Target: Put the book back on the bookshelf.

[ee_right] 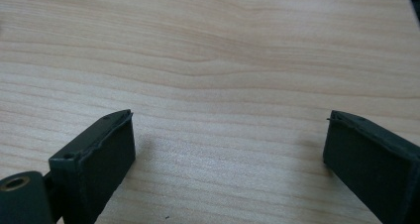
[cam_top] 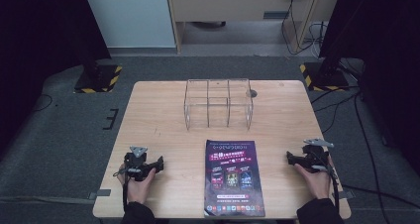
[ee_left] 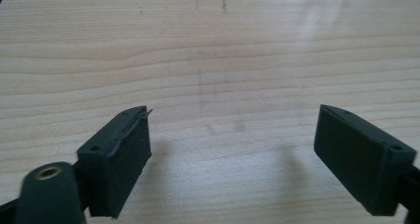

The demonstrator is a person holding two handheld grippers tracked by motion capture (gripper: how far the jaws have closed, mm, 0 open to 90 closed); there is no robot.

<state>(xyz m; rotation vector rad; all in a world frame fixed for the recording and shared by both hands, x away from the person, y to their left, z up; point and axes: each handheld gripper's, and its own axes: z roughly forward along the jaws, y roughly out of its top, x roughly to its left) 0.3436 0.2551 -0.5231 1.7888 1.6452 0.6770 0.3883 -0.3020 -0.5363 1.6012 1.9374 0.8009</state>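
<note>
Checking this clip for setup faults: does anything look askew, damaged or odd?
Nothing stands out. The magazine lies flat and square at the table's near edge, the clear rack stands upright behind it, and both tools rest open on bare wood.

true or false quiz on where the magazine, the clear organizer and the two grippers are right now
1. The magazine lies flat on the table, between the two grippers. True.
2. The left gripper is clamped on the magazine. False: its jaws are open over bare wood.
3. The clear organizer stands beyond the magazine. True.
4. The right gripper holds the organizer. False: it is open with nothing between its jaws, near the table's right edge.
5. The magazine is inside the organizer. False: it lies in front of it.
</note>
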